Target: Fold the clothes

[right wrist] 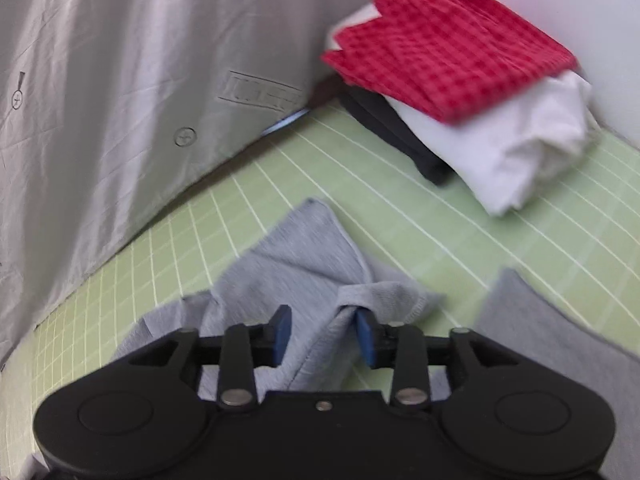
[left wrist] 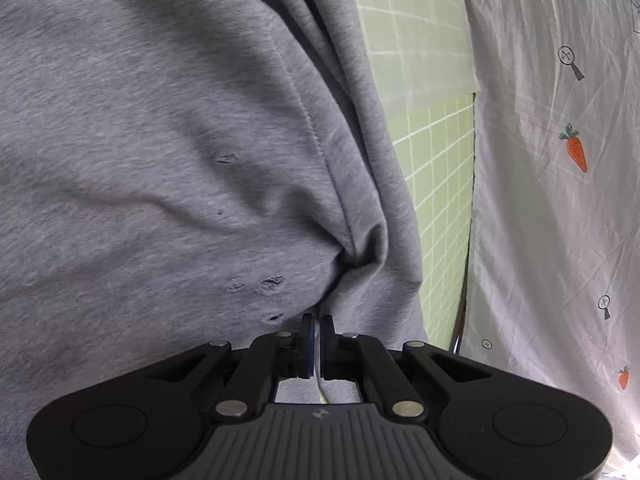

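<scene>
A grey knit garment (left wrist: pixel 160 160) fills most of the left wrist view and bunches into a pinched fold just ahead of my left gripper (left wrist: pixel 317 320), which is shut on its fabric. In the right wrist view a corner of the grey garment (right wrist: pixel 296 256) lies crumpled on the green grid mat (right wrist: pixel 440 248). My right gripper (right wrist: pixel 324 320) stands open over it. A ridge of the cloth runs between the blue pads and leans against the right one. Another grey part (right wrist: pixel 540 332) lies flat to the right.
A stack of folded clothes sits at the mat's far right: a red checked piece (right wrist: pixel 452 52) on a white one (right wrist: pixel 520 152) on a dark one (right wrist: pixel 384 120). A pale sheet printed with carrots (left wrist: pixel 560 200) hangs along the mat's edge (left wrist: pixel 440 180).
</scene>
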### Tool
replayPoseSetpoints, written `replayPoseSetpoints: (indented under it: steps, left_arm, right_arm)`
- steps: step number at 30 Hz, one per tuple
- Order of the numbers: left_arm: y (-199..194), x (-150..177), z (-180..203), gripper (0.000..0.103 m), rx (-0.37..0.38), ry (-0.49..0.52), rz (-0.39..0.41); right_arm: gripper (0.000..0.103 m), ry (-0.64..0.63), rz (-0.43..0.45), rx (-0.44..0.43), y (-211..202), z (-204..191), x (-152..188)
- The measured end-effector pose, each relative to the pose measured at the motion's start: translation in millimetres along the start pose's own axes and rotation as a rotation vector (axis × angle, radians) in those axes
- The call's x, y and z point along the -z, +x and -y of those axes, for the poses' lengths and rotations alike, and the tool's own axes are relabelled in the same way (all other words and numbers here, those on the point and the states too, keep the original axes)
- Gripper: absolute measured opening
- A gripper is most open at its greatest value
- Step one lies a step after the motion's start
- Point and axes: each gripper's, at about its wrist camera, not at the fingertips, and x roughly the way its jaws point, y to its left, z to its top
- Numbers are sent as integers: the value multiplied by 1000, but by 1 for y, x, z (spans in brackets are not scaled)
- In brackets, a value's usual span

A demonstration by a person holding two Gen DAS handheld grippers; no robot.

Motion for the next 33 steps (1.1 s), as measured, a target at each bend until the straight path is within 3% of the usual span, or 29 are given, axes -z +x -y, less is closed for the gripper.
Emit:
replayPoseSetpoints:
  steps: [6, 9, 13, 17, 21, 23, 31, 32, 33]
  left_arm:
    - [-4, -1, -6, 0, -27, -11, 27]
    - [1, -4, -9, 0, -48, -24, 24]
    - [4, -3, -13, 2, -57, 9, 6]
    - [9, -4, 10, 18, -90, 133, 17]
    - [10, -7, 22, 32, -149, 208, 40]
    - [11, -10, 22, 49, -173, 189, 54]
    - [4, -18, 8, 50, -209, 125, 89]
    - [4, -18, 6, 50, -205, 125, 91]
    - [3, -18, 6, 50, -202, 123, 93]
  right_arm:
    - [39, -17, 92, 92, -5, -1, -16]
    - [39, 11, 93, 129, -8, 13, -16]
    - [40, -69, 89, 171, -10, 18, -14]
    - [57, -74, 63, 112, 0, 20, -19]
    - [57, -160, 6, 70, 30, 13, -28]
    - [57, -196, 4, 57, 44, 9, -33]
    - [56, -210, -67, -22, 97, 14, -59]
    - [47, -210, -75, -32, 101, 15, -61]
    - [19, -225, -99, -52, 105, 15, -64]
